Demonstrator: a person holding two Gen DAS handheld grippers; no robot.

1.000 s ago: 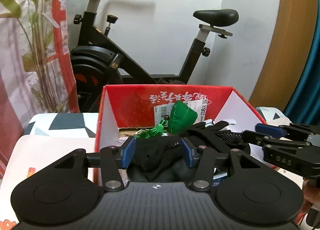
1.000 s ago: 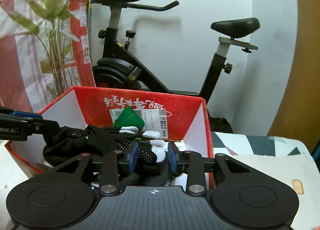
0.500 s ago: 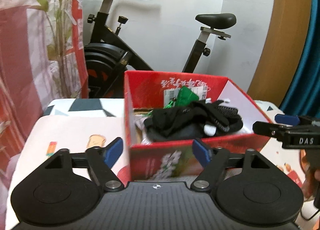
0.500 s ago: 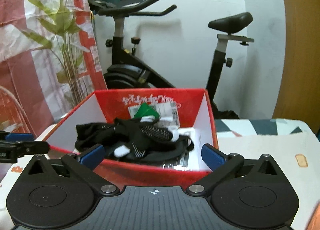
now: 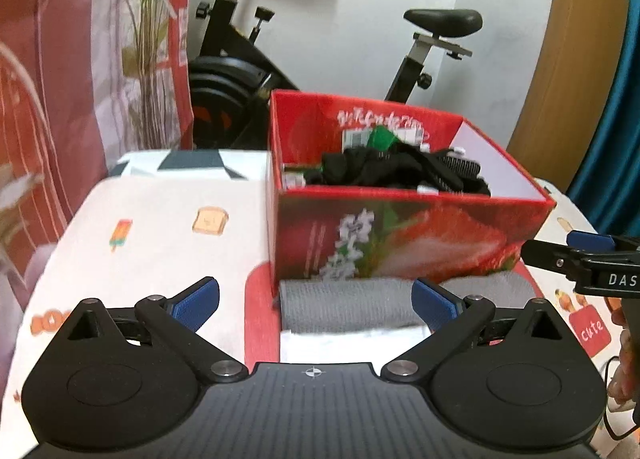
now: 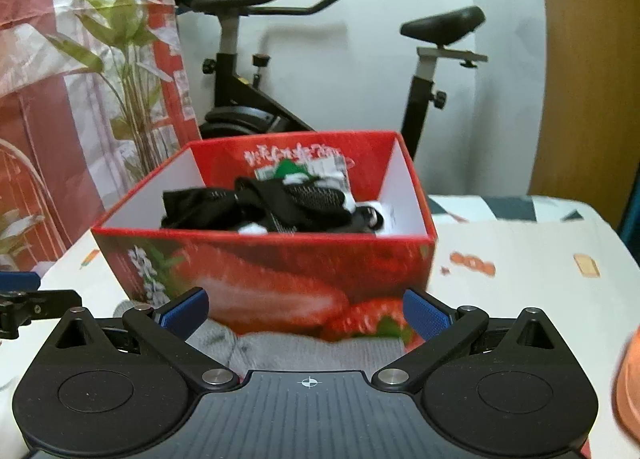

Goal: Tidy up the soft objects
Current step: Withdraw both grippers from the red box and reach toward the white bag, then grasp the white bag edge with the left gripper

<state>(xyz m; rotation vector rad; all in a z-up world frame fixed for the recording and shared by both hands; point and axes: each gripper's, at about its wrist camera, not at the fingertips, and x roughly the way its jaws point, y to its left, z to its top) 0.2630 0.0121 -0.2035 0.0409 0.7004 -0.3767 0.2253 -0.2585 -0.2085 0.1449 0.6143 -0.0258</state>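
Left gripper (image 5: 315, 301): jaws spread wide, just opened further, nothing pinched between the blue pads (image 5: 197, 300). Right gripper (image 6: 306, 312): jaws equally wide, just opened, also empty.

Black gloves (image 5: 394, 173), with dotted palms and white fingertips, heaped inside the red strawberry-print box (image 5: 400, 245), well beyond both sets of fingertips and touched by neither. Same black heap (image 6: 272, 207) seen from the right wrist, lying toward the middle and back of the box, with a small green pouch (image 6: 289, 169) behind it against the far wall.

Folded grey cloth (image 5: 348, 305) flat on the table just in front of the box, under the gap between the left jaws and reaching across under the right gripper too (image 6: 320, 355); contact with the pads impossible to judge. White layer (image 5: 352, 343) under the cloth's near edge.

Box standing on a patterned tablecloth (image 5: 160, 227). Exercise bike (image 6: 256, 111) and leafy plant (image 6: 120, 59) behind the table.
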